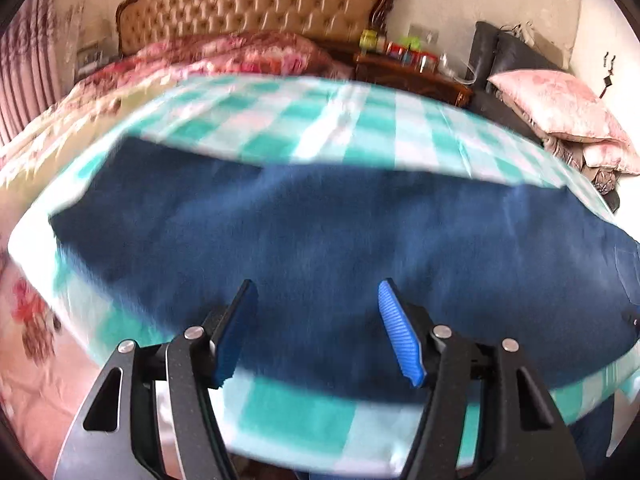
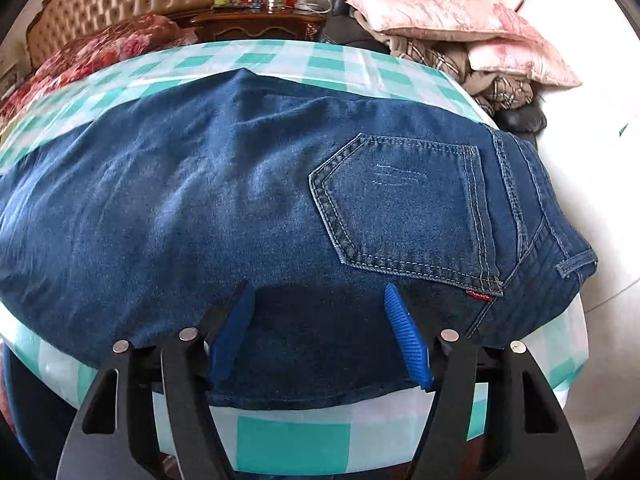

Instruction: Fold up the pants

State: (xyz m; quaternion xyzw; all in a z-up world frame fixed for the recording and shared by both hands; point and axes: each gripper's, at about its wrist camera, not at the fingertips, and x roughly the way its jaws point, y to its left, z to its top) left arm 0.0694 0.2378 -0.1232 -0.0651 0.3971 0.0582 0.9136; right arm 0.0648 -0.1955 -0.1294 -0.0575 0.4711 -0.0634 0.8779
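Note:
Dark blue jeans (image 1: 320, 220) lie flat and stretched sideways across a table under a teal-and-white checked cloth (image 1: 296, 412). The left wrist view is blurred. In it my left gripper (image 1: 317, 284) hangs open over the near edge of the leg part, with nothing pinched between its blue pads. In the right wrist view the jeans (image 2: 180, 184) show their seat, with a back pocket (image 2: 404, 208) and the waistband (image 2: 560, 216) at the right end. My right gripper (image 2: 320, 288) stands open just above the denim, left of the pocket, near the checked cloth (image 2: 280, 440) at the front edge.
Behind the table is a bed with a floral quilt (image 1: 224, 54) and a tufted headboard (image 1: 256, 0). A wooden nightstand (image 2: 256, 24) holds several jars. Pink pillows (image 2: 452, 12) and a plaid blanket are piled on a dark sofa at the back right.

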